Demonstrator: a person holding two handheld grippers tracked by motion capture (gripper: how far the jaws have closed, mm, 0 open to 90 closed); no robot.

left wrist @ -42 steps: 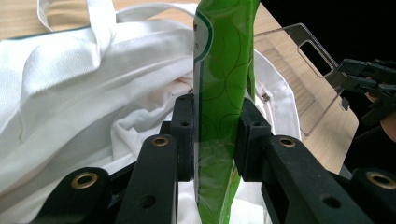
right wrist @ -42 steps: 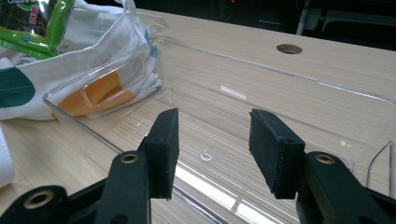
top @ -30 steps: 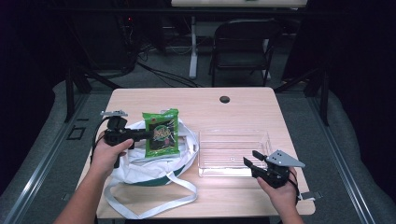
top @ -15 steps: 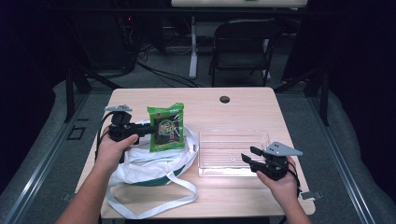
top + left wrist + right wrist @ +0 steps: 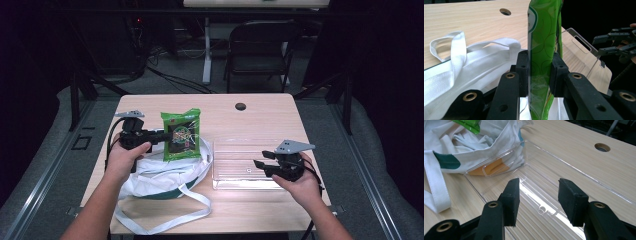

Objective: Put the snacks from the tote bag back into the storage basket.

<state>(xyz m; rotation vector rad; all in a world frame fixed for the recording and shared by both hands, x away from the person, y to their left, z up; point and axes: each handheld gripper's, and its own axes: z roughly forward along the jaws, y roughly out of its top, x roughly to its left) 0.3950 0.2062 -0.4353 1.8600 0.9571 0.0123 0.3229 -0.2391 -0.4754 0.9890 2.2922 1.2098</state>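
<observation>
My left gripper (image 5: 159, 135) is shut on a green snack packet (image 5: 181, 134) and holds it upright above the white cloth bag (image 5: 155, 176). In the left gripper view the packet (image 5: 544, 50) stands edge-on, pinched between both black pads (image 5: 522, 72). My right gripper (image 5: 259, 160) hovers over the clear plastic tray (image 5: 235, 172) at the table's right, jaws open with nothing between them. In the right gripper view the gripper (image 5: 539, 197) looks down into the tray (image 5: 584, 180), and the bag (image 5: 469, 145) lies against the tray's far left corner.
The bag's long white straps (image 5: 165, 220) trail toward the table's front edge. A round cable hole (image 5: 240, 106) sits near the table's back edge. A dark folding chair (image 5: 260, 50) stands behind the table. Bare wood (image 5: 280, 120) lies beyond the tray.
My left gripper has lifted the green packet a little and shifted it right. My right gripper has risen and moved left over the tray.
</observation>
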